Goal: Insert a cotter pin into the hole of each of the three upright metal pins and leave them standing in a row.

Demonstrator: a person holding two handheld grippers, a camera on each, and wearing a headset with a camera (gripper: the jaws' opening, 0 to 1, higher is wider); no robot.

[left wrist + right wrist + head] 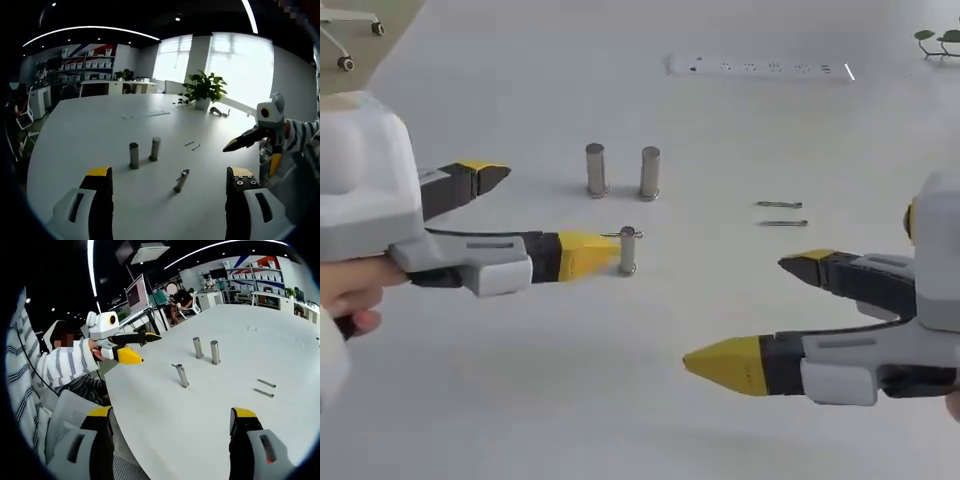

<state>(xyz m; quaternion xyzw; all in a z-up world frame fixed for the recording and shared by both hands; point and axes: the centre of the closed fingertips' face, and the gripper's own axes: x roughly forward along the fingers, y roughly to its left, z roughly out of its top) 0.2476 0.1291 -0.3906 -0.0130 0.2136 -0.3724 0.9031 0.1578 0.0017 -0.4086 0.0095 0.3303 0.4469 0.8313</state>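
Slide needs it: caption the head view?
Left claw and right claw open; front pin carries a cotter pin, two bare pins behind.

On the tabletop (470, 400), the left rear pin (595, 170) and right rear pin (649, 173) stand side by side, the front pin (627, 252) before and between them. A cotter pin (618, 235) seems to sit across its top. To their right one loose cotter pin (779, 204) lies just behind another loose one (783, 223), and a power strip (760, 68) lies far behind.
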